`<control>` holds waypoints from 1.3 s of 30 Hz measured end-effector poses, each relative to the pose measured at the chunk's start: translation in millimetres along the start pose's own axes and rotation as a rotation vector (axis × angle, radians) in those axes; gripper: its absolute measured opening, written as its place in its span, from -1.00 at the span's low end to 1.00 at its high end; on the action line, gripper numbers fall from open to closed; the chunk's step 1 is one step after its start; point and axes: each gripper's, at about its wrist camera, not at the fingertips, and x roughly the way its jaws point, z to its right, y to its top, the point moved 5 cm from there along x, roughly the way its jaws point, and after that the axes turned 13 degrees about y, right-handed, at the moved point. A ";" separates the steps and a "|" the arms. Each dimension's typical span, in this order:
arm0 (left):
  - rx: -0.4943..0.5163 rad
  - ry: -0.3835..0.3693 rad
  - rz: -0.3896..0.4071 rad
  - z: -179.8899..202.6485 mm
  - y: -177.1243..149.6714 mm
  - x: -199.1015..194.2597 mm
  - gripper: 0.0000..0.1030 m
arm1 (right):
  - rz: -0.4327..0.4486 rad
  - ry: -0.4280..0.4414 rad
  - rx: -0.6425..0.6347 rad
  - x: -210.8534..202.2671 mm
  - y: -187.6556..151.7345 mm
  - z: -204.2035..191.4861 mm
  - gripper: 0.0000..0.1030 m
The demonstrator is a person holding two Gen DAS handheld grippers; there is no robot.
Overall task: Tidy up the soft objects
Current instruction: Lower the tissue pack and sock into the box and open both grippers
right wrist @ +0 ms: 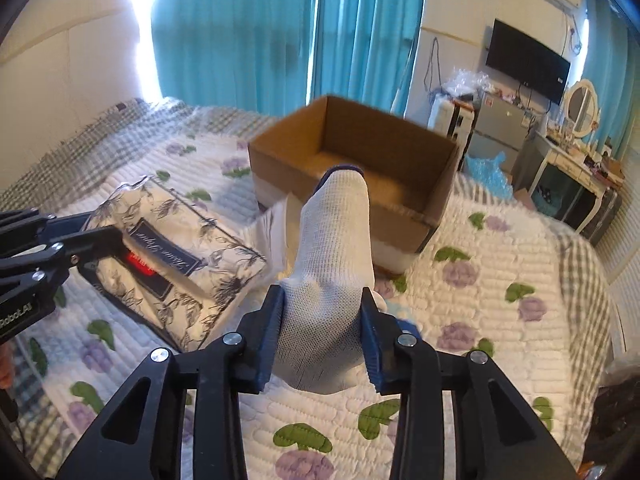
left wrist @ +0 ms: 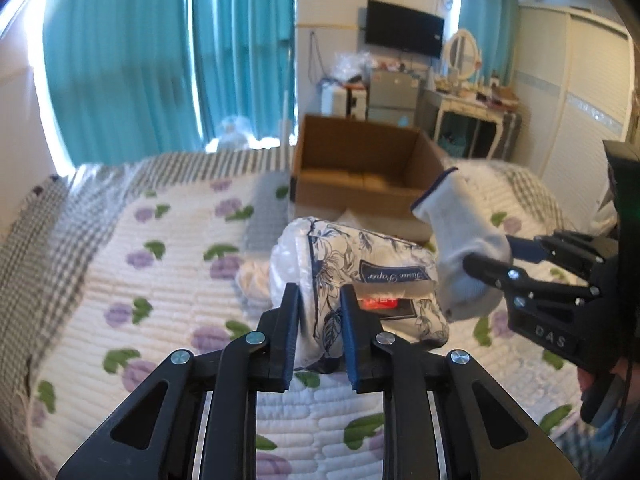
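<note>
The left gripper [left wrist: 319, 334] is closed on the tissue pack [left wrist: 360, 292]; the right gripper [right wrist: 323, 334] pinches the white glove [right wrist: 334, 264] between its fingers. Ahead of both, the cardboard box [right wrist: 436, 184] stands on the flowered quilt [right wrist: 500, 312], teal curtains [right wrist: 240, 20] behind.

On the bed [right wrist: 500, 320], the tissue pack [right wrist: 180, 248] lies left of the glove [right wrist: 332, 264], the box [right wrist: 352, 168] behind both.

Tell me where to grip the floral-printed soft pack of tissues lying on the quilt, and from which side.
Grip the floral-printed plastic tissue pack across its short end, coming from the near side as the left gripper does now. The pack is long and squashy, so its narrow end probably fits between the fingers. That leaves its far end pointing at the open cardboard box. The right gripper holds a white knitted glove.
</note>
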 end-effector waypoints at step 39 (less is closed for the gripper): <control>0.167 0.052 0.082 50.6 143.1 164.2 -0.57 | 0.065 0.000 0.065 79.0 157.9 131.6 -0.32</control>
